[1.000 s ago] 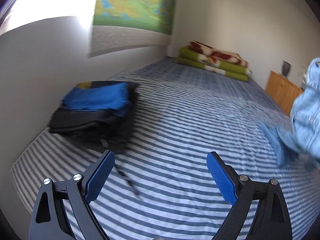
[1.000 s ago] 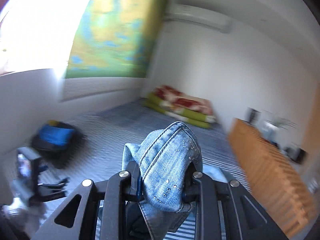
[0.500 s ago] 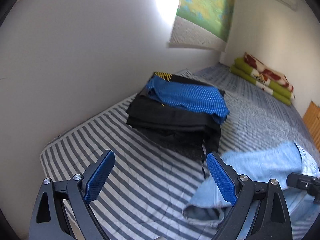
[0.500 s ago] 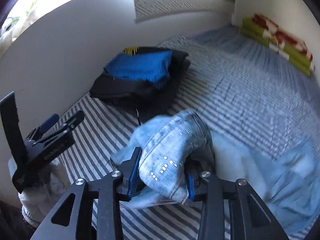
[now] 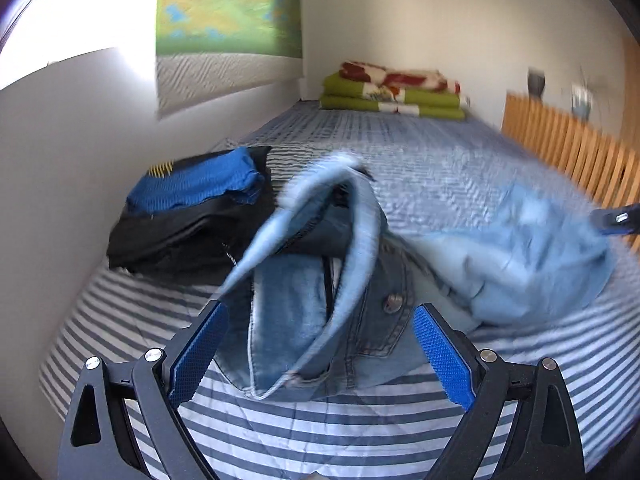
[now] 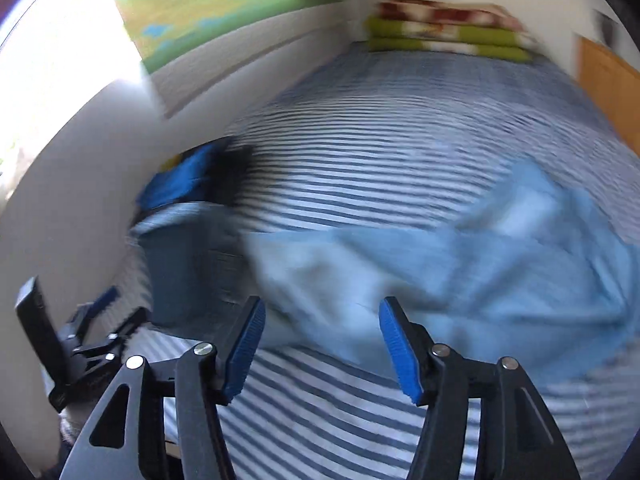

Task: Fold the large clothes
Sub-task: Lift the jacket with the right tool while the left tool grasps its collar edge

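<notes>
Light blue denim jeans (image 5: 352,280) lie crumpled on the striped bed, with the waistband standing up in a loop and a metal button showing. My left gripper (image 5: 320,352) is open just in front of the waistband, nothing between its blue pads. At the far right edge of the left wrist view, a tip of the right gripper (image 5: 616,220) shows beyond the heap. In the blurred right wrist view my right gripper (image 6: 322,350) is open and empty, close to the spread denim (image 6: 440,264). The left gripper (image 6: 80,344) shows low on the left there.
A stack of folded black and blue clothes (image 5: 192,208) sits by the wall on the left, touching the jeans. Folded green and red blankets (image 5: 392,92) lie at the far end of the bed (image 5: 440,152). A wooden cabinet (image 5: 568,148) runs along the right side.
My right gripper, shut on the denim a second ago, has opened and the jeans have dropped onto the bed. The left gripper has swung round to face the waistband.
</notes>
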Tool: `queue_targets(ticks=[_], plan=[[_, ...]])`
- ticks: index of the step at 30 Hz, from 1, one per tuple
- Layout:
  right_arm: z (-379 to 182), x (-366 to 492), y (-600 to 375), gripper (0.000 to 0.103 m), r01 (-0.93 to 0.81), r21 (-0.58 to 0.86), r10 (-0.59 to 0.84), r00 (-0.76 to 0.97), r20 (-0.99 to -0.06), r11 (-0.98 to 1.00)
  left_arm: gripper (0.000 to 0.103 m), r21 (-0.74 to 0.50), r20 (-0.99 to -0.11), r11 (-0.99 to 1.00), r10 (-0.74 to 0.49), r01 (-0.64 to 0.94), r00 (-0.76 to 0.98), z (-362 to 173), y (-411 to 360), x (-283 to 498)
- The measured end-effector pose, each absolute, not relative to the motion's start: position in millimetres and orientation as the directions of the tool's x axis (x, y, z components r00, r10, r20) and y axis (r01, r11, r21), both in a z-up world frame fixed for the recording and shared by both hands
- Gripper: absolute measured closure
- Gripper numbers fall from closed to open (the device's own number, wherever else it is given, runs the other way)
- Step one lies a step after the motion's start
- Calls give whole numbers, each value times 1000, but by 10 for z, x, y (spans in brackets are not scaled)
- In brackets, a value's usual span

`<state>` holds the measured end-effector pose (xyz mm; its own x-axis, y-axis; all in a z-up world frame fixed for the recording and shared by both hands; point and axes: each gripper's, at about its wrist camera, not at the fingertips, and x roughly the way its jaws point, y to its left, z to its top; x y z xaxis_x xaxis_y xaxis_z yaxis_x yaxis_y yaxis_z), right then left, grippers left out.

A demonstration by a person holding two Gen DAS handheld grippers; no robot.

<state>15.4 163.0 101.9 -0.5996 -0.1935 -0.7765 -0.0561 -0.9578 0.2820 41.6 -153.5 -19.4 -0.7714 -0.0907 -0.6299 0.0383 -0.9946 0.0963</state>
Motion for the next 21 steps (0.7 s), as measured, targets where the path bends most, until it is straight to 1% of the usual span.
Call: queue_targets(ticks=[2, 3, 4, 5, 6, 8, 9, 10, 11, 13, 16, 18, 19, 20, 21], plan=[[795, 349, 2015, 43, -184, 232, -84, -584, -808, -955, 7, 151, -646, -987, -134, 47, -752, -280, -1436, 337], [674, 417, 2182, 43, -240, 216, -44, -567, -823, -946, 7, 154, -655, -987, -137, 45, -743, -315, -1415, 290], [549, 489, 2362, 43, -294, 209, -15, -547, -837, -933, 12, 150, -667, -988, -136, 47, -733, -348, -1419, 245], [461, 561, 2494, 43, -332, 213, -4, -533, -846, -919, 22, 146, -672, -988, -139, 53, -728, -376, -1441, 207], [350, 627, 2630, 43, -368, 222, 1, -518, -855, -903, 26, 148, -678, -987, -141, 54, -721, -376, -1465, 200], [154, 724, 2840, 43, -435, 244, 3, -492, -871, -867, 26, 161, -652, -984, -160, 71, -741, -323, -1551, 287], [103, 741, 2900, 43, -451, 255, -3, -489, -872, -855, 26, 161, -630, -983, -173, 90, -757, -276, -1613, 321], [26, 750, 2958, 43, -469, 268, -7, -486, -874, -841, 19, 149, -614, -983, -179, 109, -769, -212, -1693, 365], [-25, 756, 3010, 43, -487, 274, -6, -483, -876, -829, 9, 120, -607, -986, -164, 115, -778, -146, -1777, 406], [-129, 729, 3097, 42, -525, 293, -6, -481, -877, -799, 3, 62, -591, -995, -103, 83, -800, -48, -1862, 477], [-255, 676, 3208, 42, -561, 354, -37, -498, -867, -748, 3, 58, -587, -997, -70, 44, -807, -59, -1874, 416], [-313, 638, 3240, 41, -578, 383, -48, -510, -859, -720, 4, 90, -618, -996, -55, -1, -784, -178, -1767, 309], [-336, 612, 3254, 41, -584, 402, -58, -518, -853, -705, 8, 100, -632, -995, -51, -16, -773, -230, -1733, 281], [-355, 589, 3263, 38, -589, 424, -68, -529, -846, -688, 20, 105, -648, -994, -47, -28, -760, -299, -1709, 210], [-364, 580, 3266, 34, -590, 437, -73, -538, -840, -679, 27, 103, -670, -994, -45, -33, -741, -371, -1680, 149]])
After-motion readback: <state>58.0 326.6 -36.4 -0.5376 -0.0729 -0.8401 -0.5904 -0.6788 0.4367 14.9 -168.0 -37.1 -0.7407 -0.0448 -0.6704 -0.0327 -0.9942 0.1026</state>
